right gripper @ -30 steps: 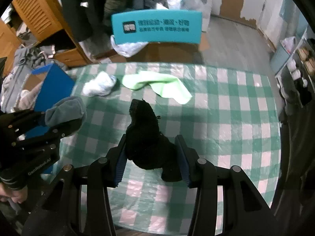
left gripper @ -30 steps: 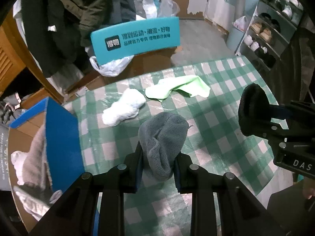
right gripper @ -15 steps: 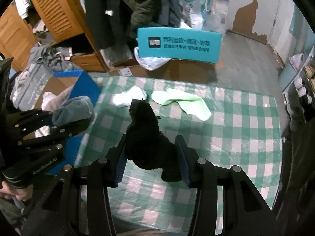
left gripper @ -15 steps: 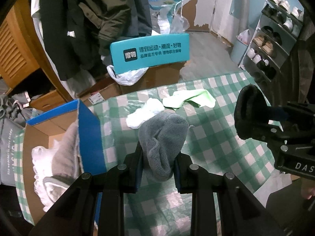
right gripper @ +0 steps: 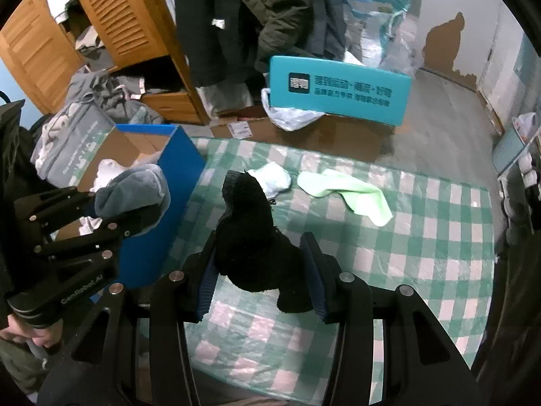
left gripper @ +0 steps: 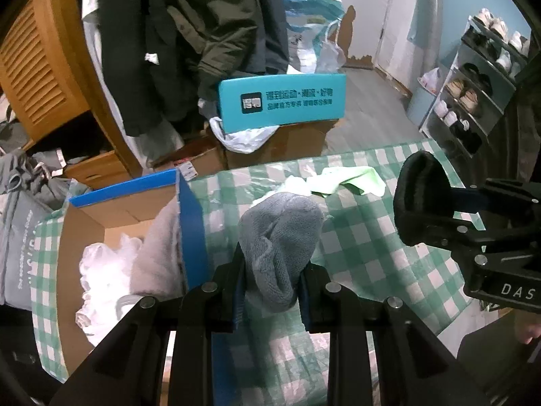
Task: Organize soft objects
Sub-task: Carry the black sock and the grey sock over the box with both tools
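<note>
Two socks are gripped above the table: the left tongs pinch a grey sock standing up between their pads, just beside the blue box at the table's left edge; the right tongs clamp a black sock. Near the far edge lie a white sock and a green sock.
</note>
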Tool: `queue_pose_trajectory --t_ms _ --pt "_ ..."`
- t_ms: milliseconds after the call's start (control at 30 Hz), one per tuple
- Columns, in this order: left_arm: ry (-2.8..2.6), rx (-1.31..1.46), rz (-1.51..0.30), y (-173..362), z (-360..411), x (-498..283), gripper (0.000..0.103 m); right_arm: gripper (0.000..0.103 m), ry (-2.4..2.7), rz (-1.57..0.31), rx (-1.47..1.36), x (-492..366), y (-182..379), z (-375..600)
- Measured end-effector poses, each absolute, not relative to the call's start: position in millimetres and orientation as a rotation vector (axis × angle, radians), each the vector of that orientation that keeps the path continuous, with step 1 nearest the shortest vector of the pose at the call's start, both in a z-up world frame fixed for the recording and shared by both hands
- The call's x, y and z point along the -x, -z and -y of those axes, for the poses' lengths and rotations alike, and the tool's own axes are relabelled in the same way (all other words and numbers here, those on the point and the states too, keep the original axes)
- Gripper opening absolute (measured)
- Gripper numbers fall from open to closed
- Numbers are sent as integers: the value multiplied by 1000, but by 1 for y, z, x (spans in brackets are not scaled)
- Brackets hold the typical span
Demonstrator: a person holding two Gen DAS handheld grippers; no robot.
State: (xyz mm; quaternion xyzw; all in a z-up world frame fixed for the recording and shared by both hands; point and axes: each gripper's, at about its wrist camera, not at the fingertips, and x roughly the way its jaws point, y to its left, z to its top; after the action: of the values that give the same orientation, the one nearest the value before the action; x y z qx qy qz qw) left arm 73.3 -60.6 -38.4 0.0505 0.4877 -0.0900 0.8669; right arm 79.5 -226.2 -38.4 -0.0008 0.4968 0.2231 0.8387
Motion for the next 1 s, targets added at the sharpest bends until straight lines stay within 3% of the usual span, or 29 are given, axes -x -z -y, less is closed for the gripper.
queue_pose_trajectory --t_ms 1000 --pt "-7 5 -1056 45 -84 -74 26 46 -621 -1053 106 -105 31 89"
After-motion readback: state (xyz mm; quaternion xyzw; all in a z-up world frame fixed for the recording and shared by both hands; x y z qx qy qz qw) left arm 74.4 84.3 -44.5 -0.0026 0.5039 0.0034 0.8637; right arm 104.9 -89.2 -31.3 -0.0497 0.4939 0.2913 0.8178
